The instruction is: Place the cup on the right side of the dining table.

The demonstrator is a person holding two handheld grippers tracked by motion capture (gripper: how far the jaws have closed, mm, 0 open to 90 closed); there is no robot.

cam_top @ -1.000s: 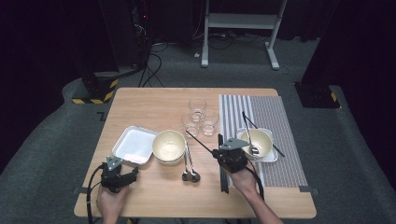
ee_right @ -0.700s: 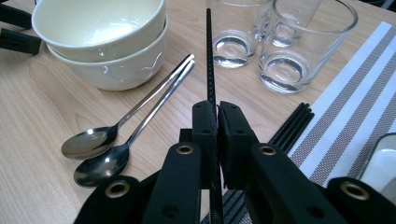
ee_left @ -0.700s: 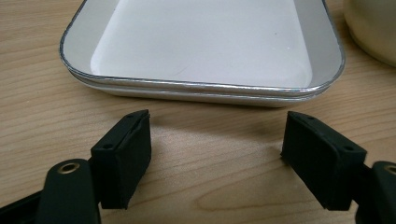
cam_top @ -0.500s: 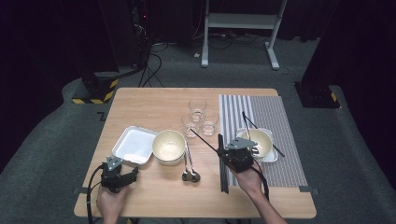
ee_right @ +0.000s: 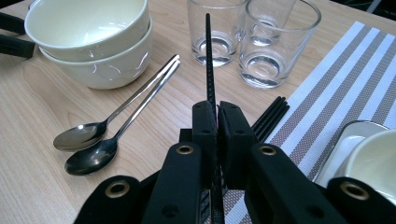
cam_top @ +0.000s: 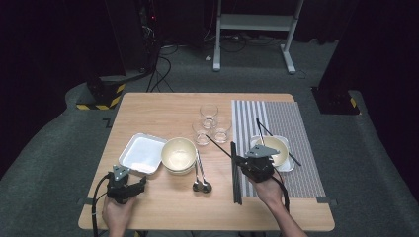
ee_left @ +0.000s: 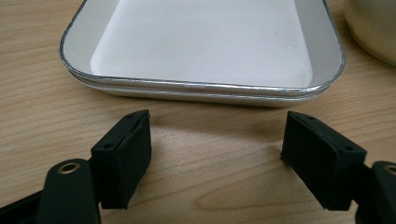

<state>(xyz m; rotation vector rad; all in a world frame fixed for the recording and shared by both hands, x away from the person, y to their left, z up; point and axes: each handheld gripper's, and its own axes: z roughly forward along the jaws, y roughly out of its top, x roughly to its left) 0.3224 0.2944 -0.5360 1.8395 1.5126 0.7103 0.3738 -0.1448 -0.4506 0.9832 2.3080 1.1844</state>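
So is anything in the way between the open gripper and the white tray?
No, nothing visible. The left gripper is open and points at the tray, with bare table between its jaws and the tray's near rim. They are apart. The bowls sit off to the side.

Taking the stacked cream bowls (cam_top: pixel 179 155) as landmark: bare worktop (cam_top: pixel 163 111) lies open behind them up to the far edge. On their left the white tray (cam_top: pixel 142 153) sits close against them. On their right two spoons (cam_top: pixel 199 174) lie alongside, and three glasses (cam_top: pixel 211 124) block the way beyond. In front of them the wood is free.
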